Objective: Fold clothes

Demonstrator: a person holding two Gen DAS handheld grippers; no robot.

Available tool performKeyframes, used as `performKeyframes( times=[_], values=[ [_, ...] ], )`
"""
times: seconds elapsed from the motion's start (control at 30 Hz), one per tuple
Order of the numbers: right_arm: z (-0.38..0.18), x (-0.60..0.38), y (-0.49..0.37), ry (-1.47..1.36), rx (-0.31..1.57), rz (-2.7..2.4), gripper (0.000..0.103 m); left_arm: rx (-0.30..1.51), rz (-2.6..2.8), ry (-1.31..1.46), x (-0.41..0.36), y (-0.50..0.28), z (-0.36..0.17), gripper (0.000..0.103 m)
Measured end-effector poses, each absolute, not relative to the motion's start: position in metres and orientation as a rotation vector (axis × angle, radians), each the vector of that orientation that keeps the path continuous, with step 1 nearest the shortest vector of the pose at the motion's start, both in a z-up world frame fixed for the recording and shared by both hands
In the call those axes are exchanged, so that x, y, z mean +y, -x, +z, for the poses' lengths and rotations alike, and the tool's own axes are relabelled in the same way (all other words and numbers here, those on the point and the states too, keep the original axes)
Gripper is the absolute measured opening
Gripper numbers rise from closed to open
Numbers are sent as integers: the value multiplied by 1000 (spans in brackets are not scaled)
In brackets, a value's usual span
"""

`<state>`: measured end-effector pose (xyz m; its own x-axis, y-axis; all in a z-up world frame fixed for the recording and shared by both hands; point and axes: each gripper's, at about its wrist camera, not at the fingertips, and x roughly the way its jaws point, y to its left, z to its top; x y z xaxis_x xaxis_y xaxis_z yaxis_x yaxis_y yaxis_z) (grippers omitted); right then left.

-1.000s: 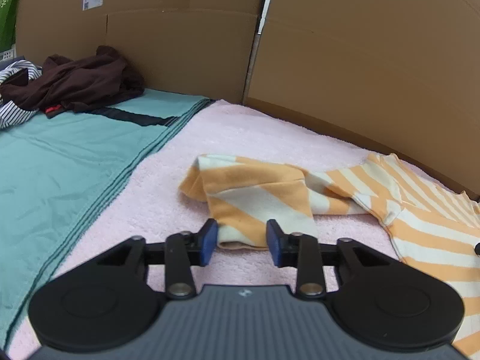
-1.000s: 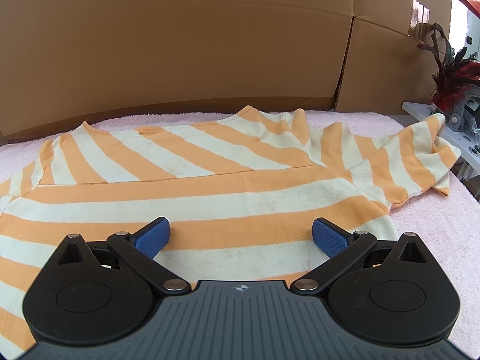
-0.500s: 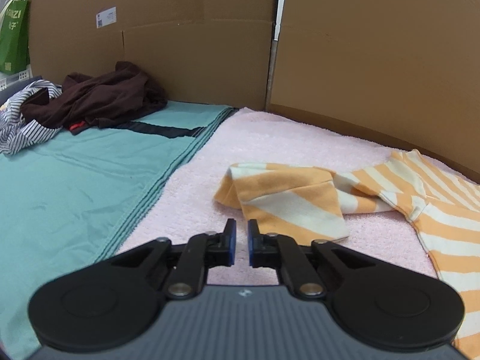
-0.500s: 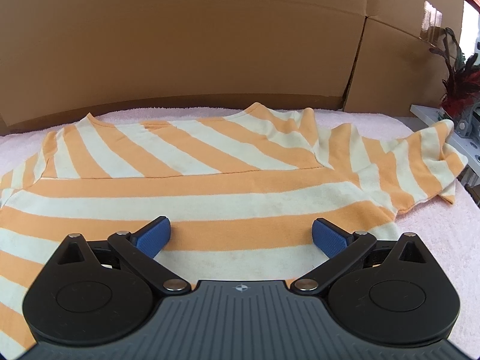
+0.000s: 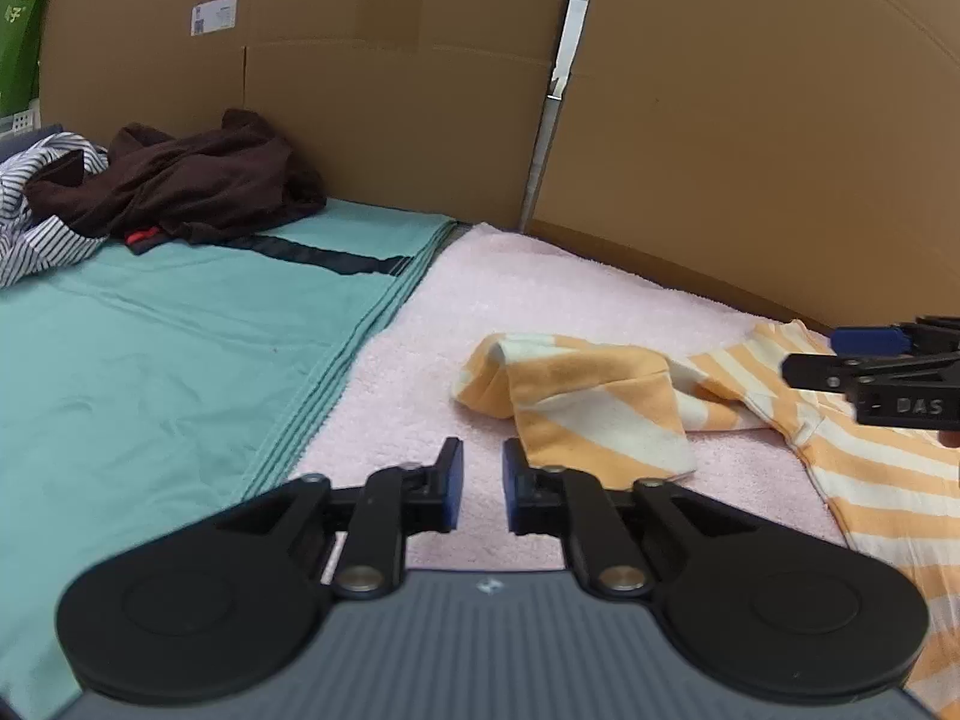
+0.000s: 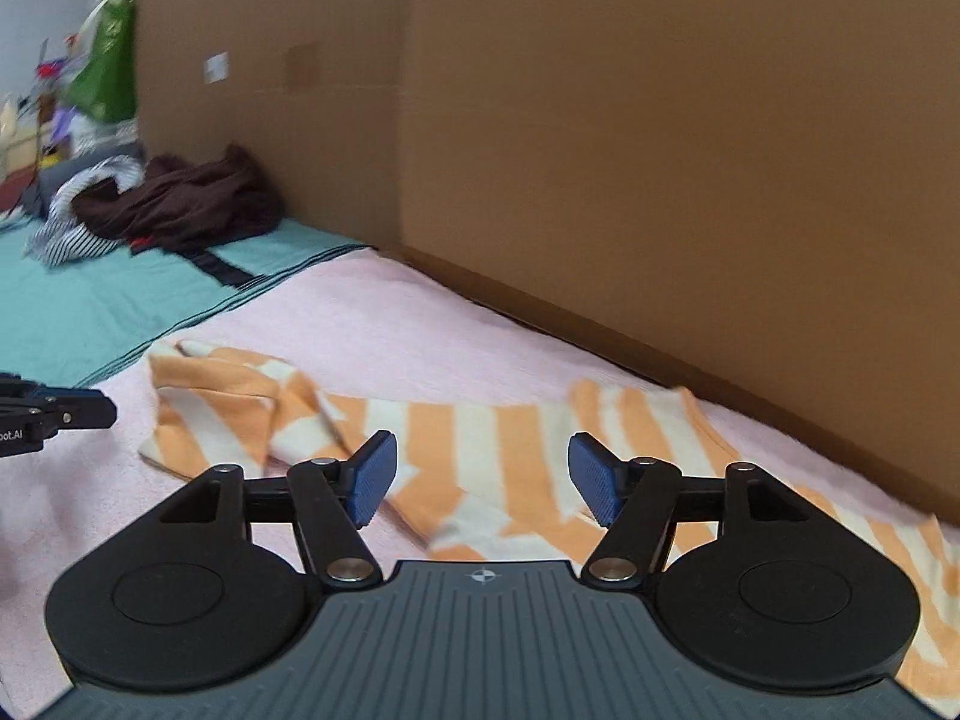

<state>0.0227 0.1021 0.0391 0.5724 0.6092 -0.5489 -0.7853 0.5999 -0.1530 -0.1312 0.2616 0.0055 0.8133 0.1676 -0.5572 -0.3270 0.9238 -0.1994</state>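
Observation:
An orange-and-cream striped shirt (image 6: 510, 450) lies spread on a pink towel (image 5: 540, 294), its left sleeve (image 5: 588, 396) folded over itself. My left gripper (image 5: 482, 486) hovers over bare towel just short of that sleeve. Its jaws stand a narrow gap apart and are opening, with nothing between them. My right gripper (image 6: 482, 477) hangs above the shirt's body near the sleeve. Its jaws are wide apart and closing, with no cloth pinched. The right gripper (image 5: 816, 355) shows at the right edge of the left wrist view. The left gripper (image 6: 90, 411) shows at the left edge of the right wrist view.
A teal sheet (image 5: 150, 348) lies left of the towel. On its far end sit a crumpled dark brown garment (image 5: 180, 180) and a blue-and-white striped shirt (image 5: 36, 228). Cardboard walls (image 5: 720, 150) close off the back. A green bag (image 5: 18, 18) stands at far left.
My left jaws shut, then parted a little, and the gripper drew back from the sleeve. My right gripper swung left and rolled, its jaws narrowing; it now shows in the left wrist view.

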Motion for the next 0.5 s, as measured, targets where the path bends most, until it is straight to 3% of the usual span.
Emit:
performKeyframes(
  times=[0.03,0.1,0.2,0.33,0.47,0.5],
  values=[
    [36,116,-22,441,468,860,63,568,251,304,263,129,4,20],
    [32,139,-24,471,474,901,60,576,191,338,265,123,2,40],
    [31,156,-29,475,494,947,60,550,145,331,263,118,4,48],
    [24,169,-38,488,526,1005,55,610,67,346,266,101,-2,48],
    [15,175,-50,467,610,1057,46,609,34,307,265,96,-6,36],
    [12,173,-53,451,639,1073,42,607,34,297,264,97,-6,16]
  ],
)
